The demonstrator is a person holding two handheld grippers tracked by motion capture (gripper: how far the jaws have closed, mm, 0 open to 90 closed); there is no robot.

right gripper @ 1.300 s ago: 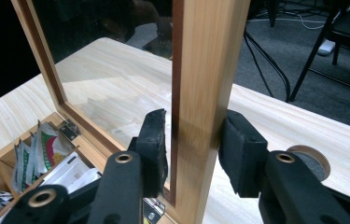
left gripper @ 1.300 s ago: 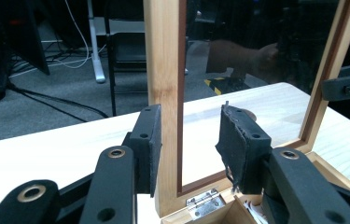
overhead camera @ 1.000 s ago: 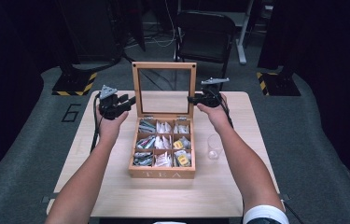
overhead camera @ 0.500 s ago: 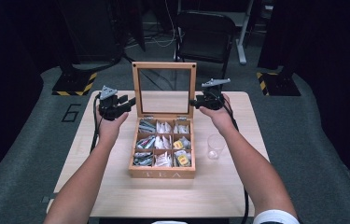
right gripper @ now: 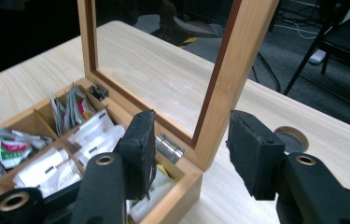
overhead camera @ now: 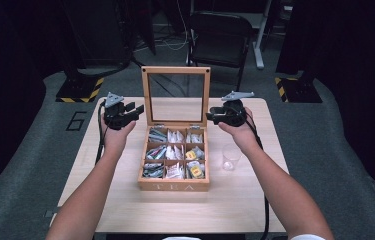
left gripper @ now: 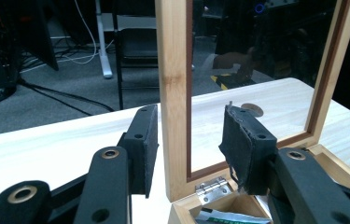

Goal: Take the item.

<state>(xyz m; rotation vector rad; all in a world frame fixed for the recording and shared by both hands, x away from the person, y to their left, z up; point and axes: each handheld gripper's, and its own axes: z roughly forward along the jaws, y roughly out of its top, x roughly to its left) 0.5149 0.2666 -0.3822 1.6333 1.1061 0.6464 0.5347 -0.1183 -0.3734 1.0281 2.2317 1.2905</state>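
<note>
A wooden tea box (overhead camera: 173, 186) lies mid-table, its glass lid (overhead camera: 175, 70) standing upright and several compartments of tea bags (overhead camera: 175, 152) showing. My left gripper (overhead camera: 137, 110) is at the lid's left post (left gripper: 173, 93), which stands between its pads. One pad (left gripper: 145, 140) is right beside the post and the other is apart from it. My right gripper (overhead camera: 210, 116) is at the right post (right gripper: 219, 102). Its jaws have just been opening, and the post stands between the pads (right gripper: 252, 154) with a gap on each side.
A clear glass cup (overhead camera: 231, 156) stands right of the box, below my right hand. The table (overhead camera: 125, 210) has a round cable hole (right gripper: 289, 137) behind the lid. A black chair (overhead camera: 220, 35) stands beyond the far edge.
My right gripper has shifted a little to the right and toward the person, and its jaws stand wider around the post. The left gripper and the lid have stayed in place.
</note>
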